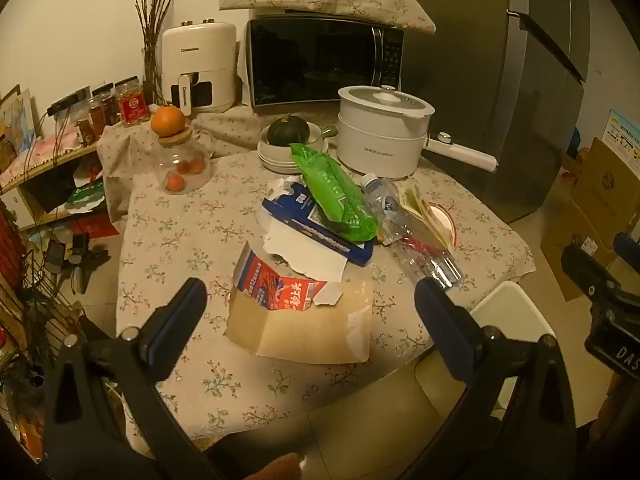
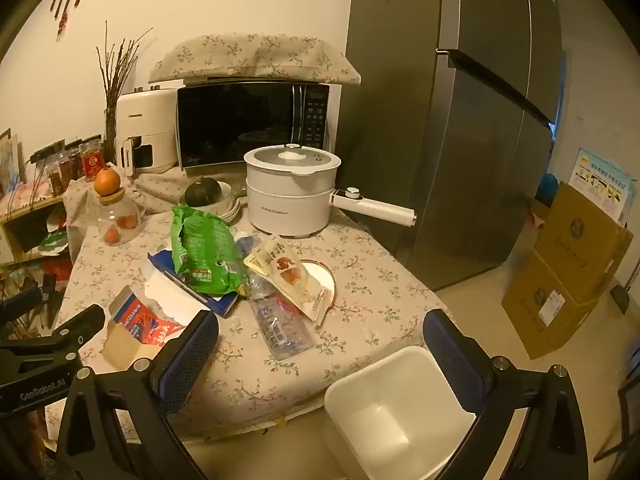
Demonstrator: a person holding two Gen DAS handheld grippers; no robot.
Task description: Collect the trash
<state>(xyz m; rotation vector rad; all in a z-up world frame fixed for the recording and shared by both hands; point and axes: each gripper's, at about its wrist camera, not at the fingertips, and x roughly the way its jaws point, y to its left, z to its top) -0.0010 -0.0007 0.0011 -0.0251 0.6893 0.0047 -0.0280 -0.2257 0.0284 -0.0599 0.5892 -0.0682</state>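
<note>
Trash lies in a pile on the floral-cloth table (image 1: 168,240): a torn red and brown carton (image 1: 280,292), a blue box (image 1: 312,224), a green bag (image 1: 336,192), a clear plastic bottle (image 1: 404,224) and a pale snack wrapper (image 2: 288,272). A white bin (image 2: 396,404) stands on the floor by the table's near right corner. My left gripper (image 1: 310,300) is open, hovering above the torn carton. My right gripper (image 2: 320,336) is open and empty, above the table edge near the bottle (image 2: 280,324) and the bin.
A white electric pot (image 2: 292,196), bowls with a dark squash (image 2: 204,192), a glass jar topped by an orange (image 1: 176,152), a microwave (image 1: 320,60) and an air fryer stand at the back. A grey fridge (image 2: 460,120) and cardboard boxes (image 2: 568,276) are at the right.
</note>
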